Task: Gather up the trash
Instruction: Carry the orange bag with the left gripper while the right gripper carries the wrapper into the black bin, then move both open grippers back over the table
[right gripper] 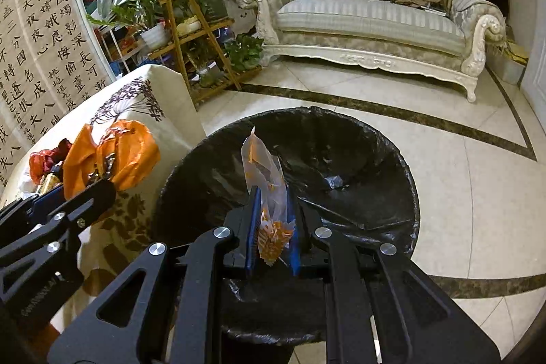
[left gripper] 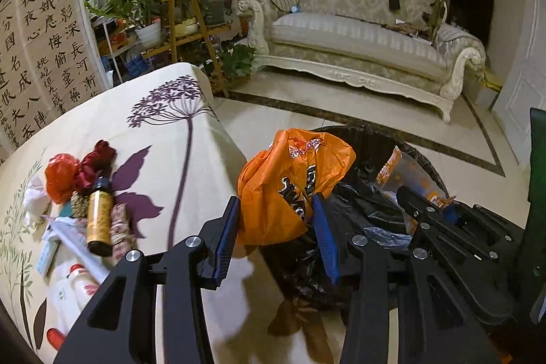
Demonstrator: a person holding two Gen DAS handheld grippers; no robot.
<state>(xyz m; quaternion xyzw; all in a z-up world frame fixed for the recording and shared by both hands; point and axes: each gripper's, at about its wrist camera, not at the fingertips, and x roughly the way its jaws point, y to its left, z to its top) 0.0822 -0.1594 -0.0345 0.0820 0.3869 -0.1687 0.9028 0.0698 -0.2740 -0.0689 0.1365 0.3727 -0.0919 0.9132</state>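
Trash bound binward: right claw (right gripper: 273, 227) pinching clear orange-printed wrapper (right gripper: 264, 183) directly above black-lined bin (right gripper: 375, 166); left claw (left gripper: 278, 227) clamping crumpled orange plastic bag (left gripper: 290, 179) at its rim.

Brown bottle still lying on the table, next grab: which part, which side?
Probably the brown bottle's mid-body, from above, fingers straddling its width. It lies on its side on the table, dark cap pointing away. Red crumpled trash crowds the cap end and a checked cloth bundle lies against one flank, so that side is tight. Both grippers are full: left gripper holds the orange bag.
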